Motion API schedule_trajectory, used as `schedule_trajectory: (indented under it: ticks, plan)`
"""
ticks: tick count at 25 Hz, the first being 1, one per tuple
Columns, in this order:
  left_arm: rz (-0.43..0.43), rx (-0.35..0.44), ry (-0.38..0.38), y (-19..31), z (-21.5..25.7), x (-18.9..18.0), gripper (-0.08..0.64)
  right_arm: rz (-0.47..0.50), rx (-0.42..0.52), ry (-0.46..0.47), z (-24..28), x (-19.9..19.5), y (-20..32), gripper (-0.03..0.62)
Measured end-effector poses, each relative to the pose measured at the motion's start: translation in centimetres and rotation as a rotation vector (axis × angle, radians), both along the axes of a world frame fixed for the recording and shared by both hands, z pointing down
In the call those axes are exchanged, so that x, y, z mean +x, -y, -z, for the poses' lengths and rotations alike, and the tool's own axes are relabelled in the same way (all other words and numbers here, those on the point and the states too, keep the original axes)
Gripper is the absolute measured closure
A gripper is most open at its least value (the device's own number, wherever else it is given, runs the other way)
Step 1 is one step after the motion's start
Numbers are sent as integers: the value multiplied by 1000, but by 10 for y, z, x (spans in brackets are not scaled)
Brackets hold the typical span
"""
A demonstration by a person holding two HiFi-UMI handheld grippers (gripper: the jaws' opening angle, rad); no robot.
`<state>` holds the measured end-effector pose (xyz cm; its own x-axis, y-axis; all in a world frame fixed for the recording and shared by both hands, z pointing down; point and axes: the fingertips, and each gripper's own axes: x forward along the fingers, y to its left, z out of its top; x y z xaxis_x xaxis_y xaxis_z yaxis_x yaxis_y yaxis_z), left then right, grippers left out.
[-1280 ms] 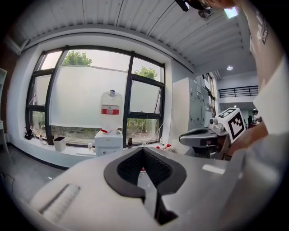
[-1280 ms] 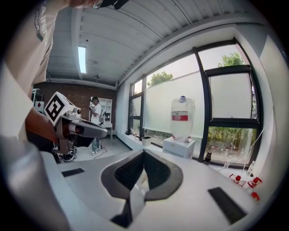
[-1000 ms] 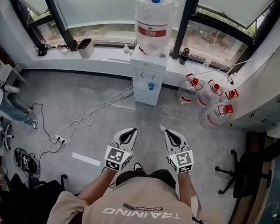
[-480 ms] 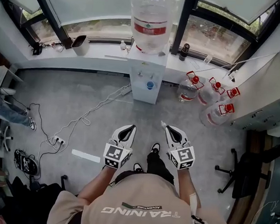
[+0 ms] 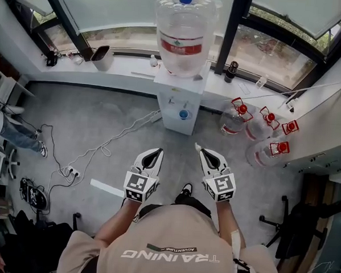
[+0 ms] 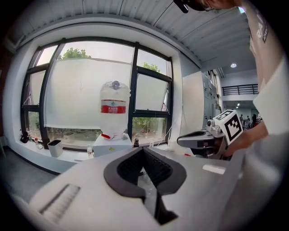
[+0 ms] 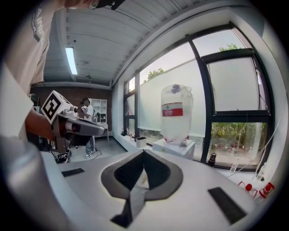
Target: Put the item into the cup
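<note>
In the head view I hold both grippers side by side in front of my chest, pointing at a white water dispenser [image 5: 178,102] with a big clear bottle [image 5: 185,25] on top. My left gripper [image 5: 156,152] is shut, and I see nothing held in it. My right gripper [image 5: 199,149] is shut too, and a small white item [image 5: 196,146] sticks out at its tip. That pale item [image 7: 142,177] also shows between the pads in the right gripper view. The left gripper view shows the closed left gripper [image 6: 143,150] and the dispenser [image 6: 112,143] beyond. No cup is in view.
Spare water jugs [image 5: 256,129] with red caps lie on the floor right of the dispenser. On the windowsill stand a dark bottle [image 5: 231,72] and a dark bin [image 5: 101,56]. Cables [image 5: 95,152] and a power strip [image 5: 72,169] cross the floor at left; an office chair [image 5: 303,220] stands at right.
I have stepped closer to the dispenser, so it sits nearer and larger in the head view. Both grippers stay shut and have shifted slightly up.
</note>
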<state>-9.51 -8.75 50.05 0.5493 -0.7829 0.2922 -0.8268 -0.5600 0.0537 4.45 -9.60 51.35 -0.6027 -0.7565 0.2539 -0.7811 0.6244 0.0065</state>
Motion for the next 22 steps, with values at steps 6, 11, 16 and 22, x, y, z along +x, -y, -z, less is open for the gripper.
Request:
schedule_trajectory:
  ticks: [6,11,16,22]
  plan:
    - [45,-12,-2,47,-2,25,552,46,-14,17,-8,16,42,581]
    - [78,-19,-1,75,-1,32,552,84,-35,21,-15,21,71,581]
    - [86,-55,19,93,-10,27,552,95,-61,29,-22,15,92,581]
    - [40,-61,2,124,-20,16,552,69,-71,3,-31,3,120,581]
